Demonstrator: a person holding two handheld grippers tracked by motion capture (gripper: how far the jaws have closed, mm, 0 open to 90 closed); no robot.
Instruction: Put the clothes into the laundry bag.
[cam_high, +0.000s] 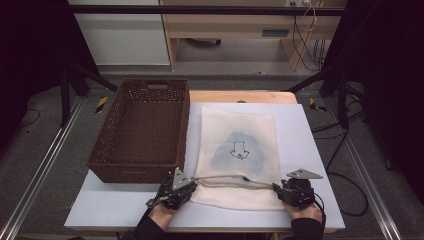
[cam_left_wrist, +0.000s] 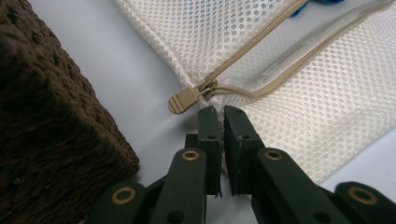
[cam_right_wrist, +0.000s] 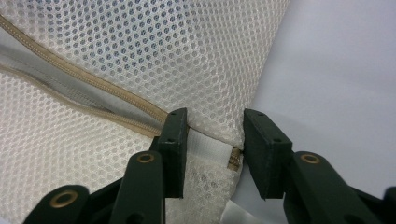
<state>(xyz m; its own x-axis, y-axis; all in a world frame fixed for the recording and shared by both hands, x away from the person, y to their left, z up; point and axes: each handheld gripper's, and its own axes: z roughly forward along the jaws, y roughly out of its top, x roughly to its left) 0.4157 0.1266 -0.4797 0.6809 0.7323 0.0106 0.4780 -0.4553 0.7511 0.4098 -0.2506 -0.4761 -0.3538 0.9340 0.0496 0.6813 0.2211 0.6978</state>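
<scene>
A brown basket (cam_high: 142, 132) stood empty at the table's (cam_high: 100, 207) left edge, and just to its right a cream mesh bag (cam_high: 237, 150) lay flat along the middle, reaching almost to the near edge, a blue patch showing through the weave. Its zip (cam_high: 232, 179) ran across the near end, partly undone, the two rows of teeth gaping. We saw the left gripper (cam_high: 192, 186) at the bag's near left corner, close by the basket's front right corner. In the left gripper view its jaws stood all but together, pinching the mesh edge (cam_left_wrist: 224, 140) just below the tan zip pull (cam_left_wrist: 184, 99), which lay free on the table. At the bag's near right corner sat the right gripper (cam_high: 276, 189). The right gripper view showed its jaws apart, straddling that corner, the left jaw against the fabric and the zip's end (cam_right_wrist: 233, 161) between them; we could not tell whether they gripped it.
</scene>
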